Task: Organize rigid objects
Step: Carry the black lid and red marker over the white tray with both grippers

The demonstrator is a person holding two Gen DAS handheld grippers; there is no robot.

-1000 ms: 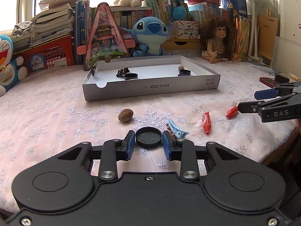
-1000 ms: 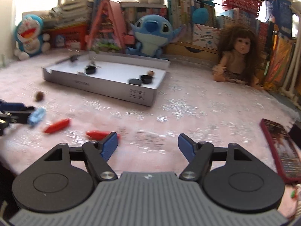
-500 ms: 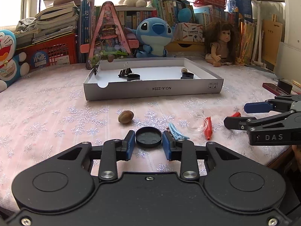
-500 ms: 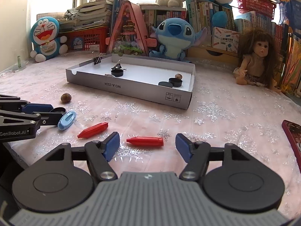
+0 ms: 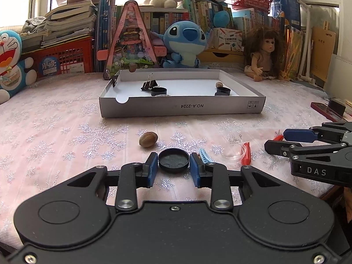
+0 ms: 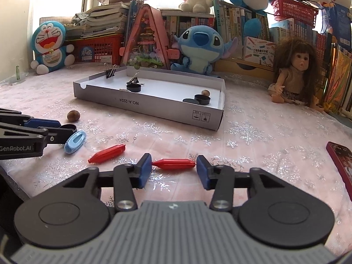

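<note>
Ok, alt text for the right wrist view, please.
The right gripper brackets a red capsule lying crosswise on the snowflake cloth, fingers not yet touching it. Beyond sits the white tray.

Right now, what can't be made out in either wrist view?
- Left wrist: whether the left gripper touches the black cap between its pads; the gaps are too fine.
- Left wrist: most of the blue hair clip, behind a pad.
- Right wrist: the dark red book, cut off by the frame edge.
- Both views: the clear plastic piece, too transparent to identify.
</note>
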